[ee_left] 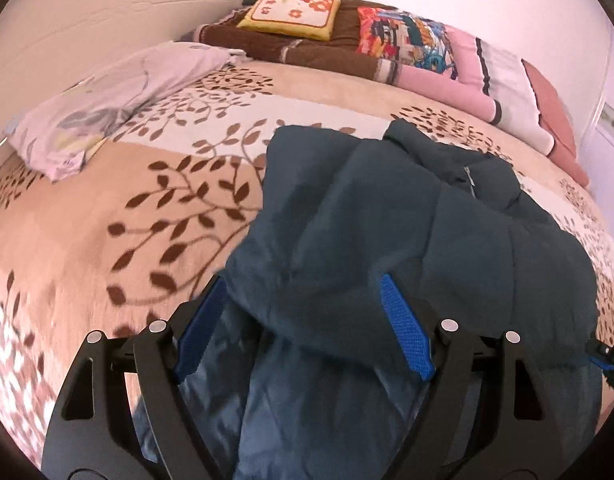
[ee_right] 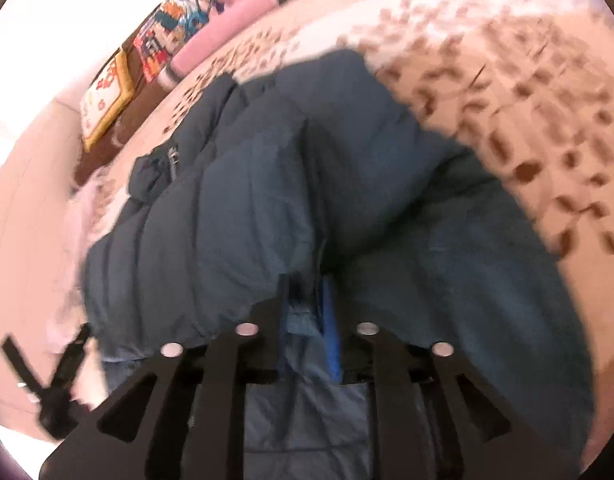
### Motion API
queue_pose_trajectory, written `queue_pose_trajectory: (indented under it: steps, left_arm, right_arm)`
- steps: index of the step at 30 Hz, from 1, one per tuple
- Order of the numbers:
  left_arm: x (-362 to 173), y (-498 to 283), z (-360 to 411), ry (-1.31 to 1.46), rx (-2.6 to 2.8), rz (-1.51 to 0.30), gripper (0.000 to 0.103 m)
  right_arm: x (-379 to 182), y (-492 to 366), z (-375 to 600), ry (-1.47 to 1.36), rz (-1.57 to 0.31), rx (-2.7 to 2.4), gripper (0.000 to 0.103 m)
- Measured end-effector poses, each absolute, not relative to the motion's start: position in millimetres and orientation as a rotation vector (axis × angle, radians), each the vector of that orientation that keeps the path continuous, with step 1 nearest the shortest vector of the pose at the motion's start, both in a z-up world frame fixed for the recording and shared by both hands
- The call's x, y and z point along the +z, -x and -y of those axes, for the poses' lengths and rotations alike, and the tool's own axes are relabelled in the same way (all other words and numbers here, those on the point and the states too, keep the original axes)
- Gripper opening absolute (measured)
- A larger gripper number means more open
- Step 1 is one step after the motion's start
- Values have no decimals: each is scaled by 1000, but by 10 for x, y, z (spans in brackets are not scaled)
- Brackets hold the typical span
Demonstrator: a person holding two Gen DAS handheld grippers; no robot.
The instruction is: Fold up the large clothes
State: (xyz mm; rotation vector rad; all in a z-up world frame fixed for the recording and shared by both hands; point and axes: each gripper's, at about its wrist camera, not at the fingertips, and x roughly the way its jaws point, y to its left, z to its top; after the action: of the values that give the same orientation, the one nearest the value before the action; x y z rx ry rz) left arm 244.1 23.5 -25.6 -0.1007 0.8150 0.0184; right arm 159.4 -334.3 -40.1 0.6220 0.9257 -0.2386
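While both claws pointed steeply down at the bed, the left gripper point(ee_left: 303, 312) stood released, its blue pads point(ee_left: 405, 328) spread wide apart with a fold of the dark teal padded jacket point(ee_left: 387, 216) lying between them, neither pad pressing on it. The right gripper point(ee_right: 307, 312) was clenched nearly closed on a thin edge of the jacket point(ee_right: 267, 200) and its lighter lining point(ee_right: 303, 412), directly ahead of the fingertips. Beyond both claws the jacket lay bunched on the leaf-patterned bedspread point(ee_left: 127, 200). A lilac pillow point(ee_left: 107, 100) lay to the far left of the left claw, with cushions point(ee_left: 291, 12) beyond. Motion blur smeared the right view; its pad contact was hard to make out. The jacket's near hem was cut off by the gripper bodies.
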Motion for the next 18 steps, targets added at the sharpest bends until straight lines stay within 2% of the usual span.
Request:
queue_pose_trajectory:
  steps: [3, 8, 11, 18]
  left_arm:
    - [-376, -2282, -190, 60, 2, -856, 78]
    - [-357, -1981, -233, 20, -20, -850, 78]
    - [-370, -1873, -243, 5, -20, -867, 78]
    - [-373, -1765, -254, -4, -11, -878, 78]
  right_arm:
    - [-463, -1649, 3279, -539, -987, -232, 24]
    - [-229, -1544, 3172, -502, -862, -181, 24]
    - [-220, -1630, 3051, -435, -865, -127, 24]
    - [-642, -1935, 3037, -405, -1051, -87, 21]
